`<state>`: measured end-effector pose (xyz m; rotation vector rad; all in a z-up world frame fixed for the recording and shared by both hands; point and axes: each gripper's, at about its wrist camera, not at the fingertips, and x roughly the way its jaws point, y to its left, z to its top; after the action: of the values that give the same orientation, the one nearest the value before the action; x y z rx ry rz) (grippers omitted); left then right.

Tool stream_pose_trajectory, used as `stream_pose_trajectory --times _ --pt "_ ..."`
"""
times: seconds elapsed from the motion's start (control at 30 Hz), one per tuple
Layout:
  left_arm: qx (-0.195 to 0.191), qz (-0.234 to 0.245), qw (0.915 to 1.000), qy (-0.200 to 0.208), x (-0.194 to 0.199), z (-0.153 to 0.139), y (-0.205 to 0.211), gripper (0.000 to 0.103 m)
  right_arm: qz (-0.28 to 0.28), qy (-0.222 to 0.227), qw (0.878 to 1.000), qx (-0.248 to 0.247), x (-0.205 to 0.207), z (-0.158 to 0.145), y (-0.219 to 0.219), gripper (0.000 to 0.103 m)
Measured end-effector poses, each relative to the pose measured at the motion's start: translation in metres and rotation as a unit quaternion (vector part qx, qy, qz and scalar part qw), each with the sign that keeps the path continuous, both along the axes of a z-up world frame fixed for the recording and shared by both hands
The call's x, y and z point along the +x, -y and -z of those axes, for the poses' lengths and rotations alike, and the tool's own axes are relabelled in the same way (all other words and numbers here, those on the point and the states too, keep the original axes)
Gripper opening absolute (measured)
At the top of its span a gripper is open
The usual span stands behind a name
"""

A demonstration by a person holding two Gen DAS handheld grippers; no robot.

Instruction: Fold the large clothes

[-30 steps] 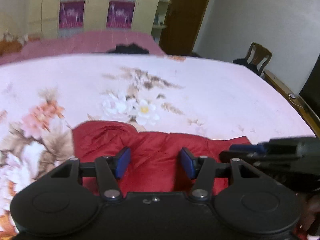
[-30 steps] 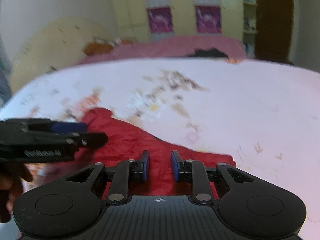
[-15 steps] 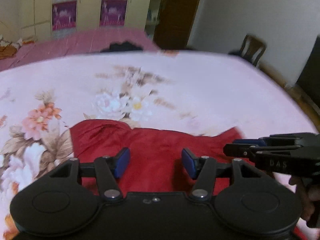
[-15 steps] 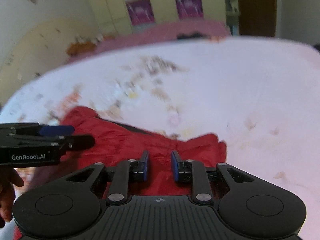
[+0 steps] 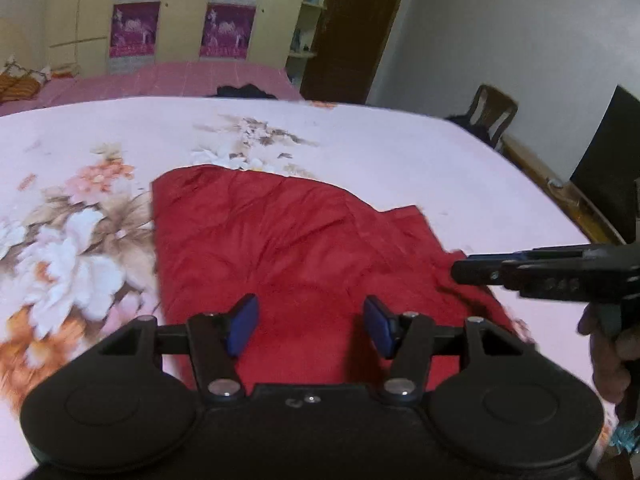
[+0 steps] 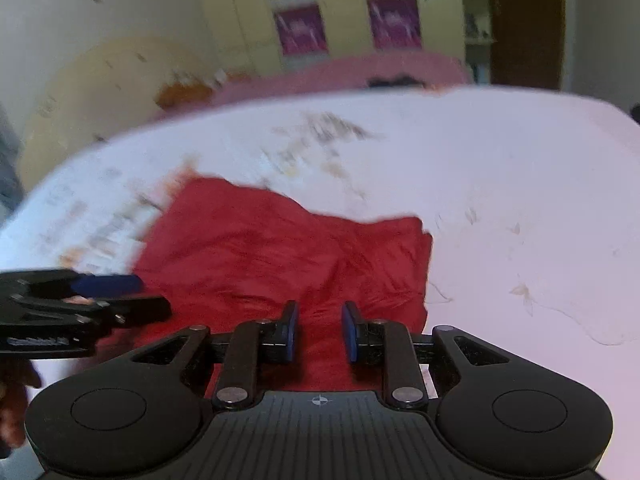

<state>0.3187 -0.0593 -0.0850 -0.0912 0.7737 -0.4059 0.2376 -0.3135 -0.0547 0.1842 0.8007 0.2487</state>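
Observation:
A red garment (image 5: 280, 240) lies folded and wrinkled on a pink floral bed sheet (image 5: 400, 152); it also shows in the right wrist view (image 6: 280, 248). My left gripper (image 5: 311, 326) hovers over its near edge, open and empty. My right gripper (image 6: 319, 330) hovers over the garment's near right part, its jaws a small gap apart with nothing between them. The right gripper shows from the side in the left wrist view (image 5: 520, 268), and the left gripper shows at the left of the right wrist view (image 6: 100, 300).
A second bed with a pink cover (image 5: 180, 80) stands behind, with a dark item (image 5: 246, 91) on it. A wooden chair (image 5: 494, 114) and a dark door (image 5: 352, 28) are at the right. A wardrobe (image 5: 180, 12) lines the back wall.
Both grippers have risen and pulled back, so more of the red garment shows. The garment lies flatter and more spread out. Neither gripper's jaw gap has changed.

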Motion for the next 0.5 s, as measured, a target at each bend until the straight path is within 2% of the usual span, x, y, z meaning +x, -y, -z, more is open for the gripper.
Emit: stream_pose_trajectory --times 0.07,0.13,0.23,0.33,0.4,0.5 --pt "-0.009 0.002 1.0 0.001 -0.03 -0.003 -0.005 0.056 -0.013 0.001 1.0 0.018 -0.026 -0.006 0.0 0.024" --pt "-0.006 0.005 0.9999 -0.011 -0.049 0.005 -0.006 0.056 -0.03 -0.014 0.999 0.026 -0.048 0.001 -0.008 0.024" --pt "0.015 0.005 0.9999 -0.004 -0.064 0.025 0.0 0.056 -0.028 -0.029 0.999 -0.003 -0.063 0.029 -0.022 0.023" --pt "0.033 0.005 0.9995 0.001 -0.063 0.033 0.005 0.056 -0.025 -0.025 0.999 -0.02 -0.062 0.037 -0.03 0.023" --pt "0.024 -0.004 0.9996 -0.014 -0.064 0.022 0.0 0.056 -0.022 -0.024 0.999 -0.022 -0.065 0.026 -0.03 0.024" --pt "-0.002 -0.017 0.9998 -0.006 -0.088 0.0 -0.013 0.056 -0.032 0.005 0.999 -0.006 -0.091 0.002 -0.021 0.024"
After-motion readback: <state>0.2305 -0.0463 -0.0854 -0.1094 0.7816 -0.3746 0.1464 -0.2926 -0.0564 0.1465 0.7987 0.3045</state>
